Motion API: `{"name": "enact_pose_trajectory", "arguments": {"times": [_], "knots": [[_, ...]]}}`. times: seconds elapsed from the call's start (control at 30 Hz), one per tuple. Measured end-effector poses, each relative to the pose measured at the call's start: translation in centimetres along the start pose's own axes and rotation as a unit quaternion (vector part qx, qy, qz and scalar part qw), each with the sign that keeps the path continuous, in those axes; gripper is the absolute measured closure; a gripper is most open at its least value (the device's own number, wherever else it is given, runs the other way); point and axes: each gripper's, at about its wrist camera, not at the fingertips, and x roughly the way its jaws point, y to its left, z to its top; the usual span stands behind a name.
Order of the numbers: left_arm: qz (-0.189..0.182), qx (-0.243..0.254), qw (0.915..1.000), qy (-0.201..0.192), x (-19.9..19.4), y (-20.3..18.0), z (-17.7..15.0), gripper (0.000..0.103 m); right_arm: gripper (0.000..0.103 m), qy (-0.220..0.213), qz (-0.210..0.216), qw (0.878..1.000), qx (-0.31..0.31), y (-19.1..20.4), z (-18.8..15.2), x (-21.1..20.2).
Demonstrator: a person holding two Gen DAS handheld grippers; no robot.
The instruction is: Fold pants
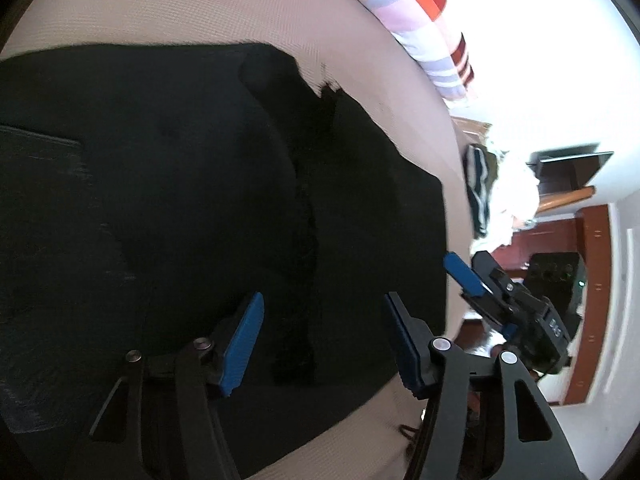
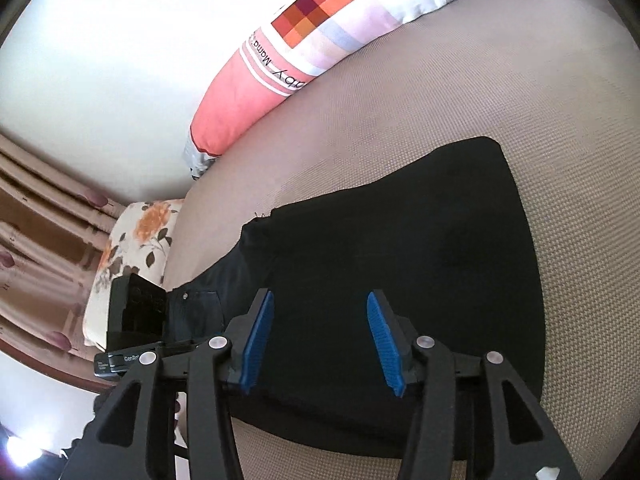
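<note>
Blue-padded fingers (image 2: 260, 344) of the right gripper (image 2: 320, 340) fill the bottom of the right wrist view, standing apart with nothing pressed between them; only the black pants (image 2: 400, 248) show in the gap, lying below. No earlier picture is given, so how the fingers came to stand so cannot be told.

Spread flat on a beige mattress (image 2: 440, 80), the pants appear folded over into a broad dark shape, with a buttoned pocket showing at their left end in that view. Beyond the pants, along the far edge of the mattress, lies a long pillow (image 2: 312, 44) in pink, white and an orange-red check. Left of the pants, a floral cushion (image 2: 136, 236) sits at the mattress end, with brown curtains (image 2: 36, 216) behind it.

From the left wrist view, the left gripper (image 1: 324, 340) also has its fingers (image 1: 244, 344) apart, hanging over the pants with no cloth clamped. Right of the pants in this view, at the mattress edge, the right gripper's blue tip and black body are seen, clear of the cloth. Farther right of the pants stands reddish-brown wooden furniture (image 1: 592, 272), blurred.
</note>
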Motion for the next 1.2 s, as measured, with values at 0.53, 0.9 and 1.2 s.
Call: {"name": "enact_pose_trajectory", "arguments": {"times": [0.53, 0.9, 1.2], "knots": [[0.009, 0.023, 0.9997, 0.006, 0.9, -2.1, -2.0, 0.097, 0.055, -0.002, -0.02, 1.0, 0.014, -1.5, 0.4, -0.3], [0.061, 0.032, 0.9976, 0.011, -0.2, 0.2, -3.3, 0.094, 0.057, 0.038, -0.115, 0.992, -0.022, -1.4, -0.7, 2.7], [0.25, 0.155, 0.9498, -0.107, -3.0, -3.1, -2.7, 0.055, 0.056, -0.007, -0.197, 0.974, -0.109, 0.8, 0.1, 1.9]]}}
